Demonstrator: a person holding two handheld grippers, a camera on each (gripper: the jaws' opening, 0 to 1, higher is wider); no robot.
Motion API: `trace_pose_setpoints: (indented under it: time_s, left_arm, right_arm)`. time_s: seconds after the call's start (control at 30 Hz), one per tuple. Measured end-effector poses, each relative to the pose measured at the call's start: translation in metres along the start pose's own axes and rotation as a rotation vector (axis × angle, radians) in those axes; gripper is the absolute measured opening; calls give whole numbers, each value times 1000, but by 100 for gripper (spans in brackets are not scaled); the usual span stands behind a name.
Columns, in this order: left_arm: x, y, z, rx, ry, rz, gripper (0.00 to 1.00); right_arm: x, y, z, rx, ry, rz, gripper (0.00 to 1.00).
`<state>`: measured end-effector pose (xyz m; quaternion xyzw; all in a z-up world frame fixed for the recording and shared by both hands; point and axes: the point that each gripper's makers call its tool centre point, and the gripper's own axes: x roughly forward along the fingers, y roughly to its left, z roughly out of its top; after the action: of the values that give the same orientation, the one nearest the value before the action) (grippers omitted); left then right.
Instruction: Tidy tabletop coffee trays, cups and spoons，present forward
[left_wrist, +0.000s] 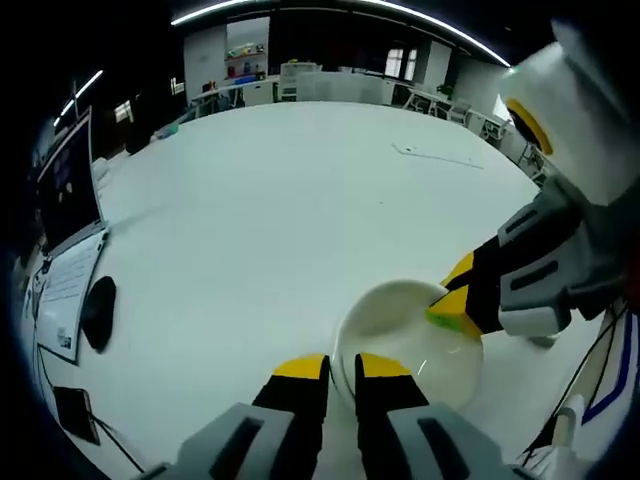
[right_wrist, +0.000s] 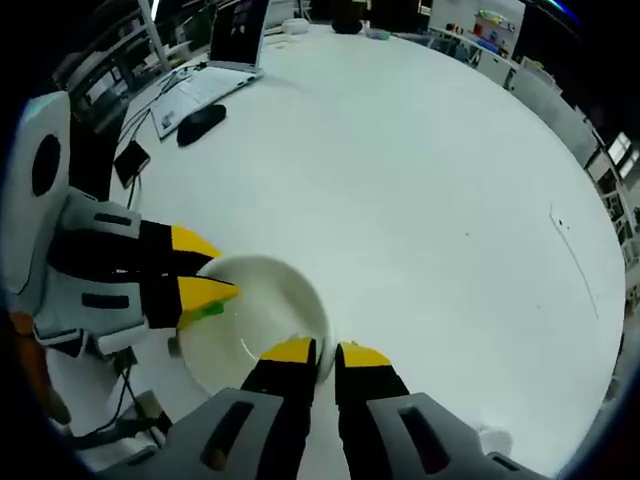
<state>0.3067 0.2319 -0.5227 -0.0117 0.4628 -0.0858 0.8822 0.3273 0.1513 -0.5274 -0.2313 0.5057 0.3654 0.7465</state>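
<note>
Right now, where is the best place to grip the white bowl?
Probably the thin upright rim of the white bowl, one jaw inside and one outside, on opposite sides, as the left gripper and right gripper do; its round body seems too wide.

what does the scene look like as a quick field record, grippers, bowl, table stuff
surface: white table
main object: white bowl, upright, near the table's edge
left gripper: jaws closed on the bowl's rim
right gripper: jaws closed on the bowl's rim at another spot
green item: small, at the bowl's rim by a gripper tip; what it is cannot be told
other things: laptop, black mouse, papers
</note>
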Motion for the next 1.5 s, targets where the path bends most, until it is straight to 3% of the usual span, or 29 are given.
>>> trace_pose_setpoints:
  time_s: [0.13, 0.27, 0.57, 0.77, 1.0, 1.17, 1.23, 1.5]
  left_arm:
    - [-2, 0, -4, -58, 43, 18, 10]
    - [0, 1, -1, -67, 72, 50, 9]
    - [-6, -4, -13, -100, 125, 83, 7]
    - [-4, -6, -8, -110, 142, 70, 6]
    - [-6, -8, 3, -108, 148, 59, 6]
    - [-15, -20, -2, -105, 136, 51, 6]
    - [-16, -25, -1, -100, 136, 46, 6]
    - [-15, -60, 9, -48, 153, 8, 6]
  right_arm:
    - [0, -1, 0, 28, 15, -17, 8]
    - [2, -6, 4, 46, 32, -30, 7]
    - [2, -10, 4, 87, 73, -26, 6]
    - [-3, -10, -1, 118, 99, -14, 5]
    - [-9, -22, 9, 113, 98, -22, 5]
    - [-17, -29, 10, 124, 87, -22, 5]
    - [-20, -33, 8, 133, 92, -20, 5]
    - [-43, -37, -27, 162, 91, -41, 5]
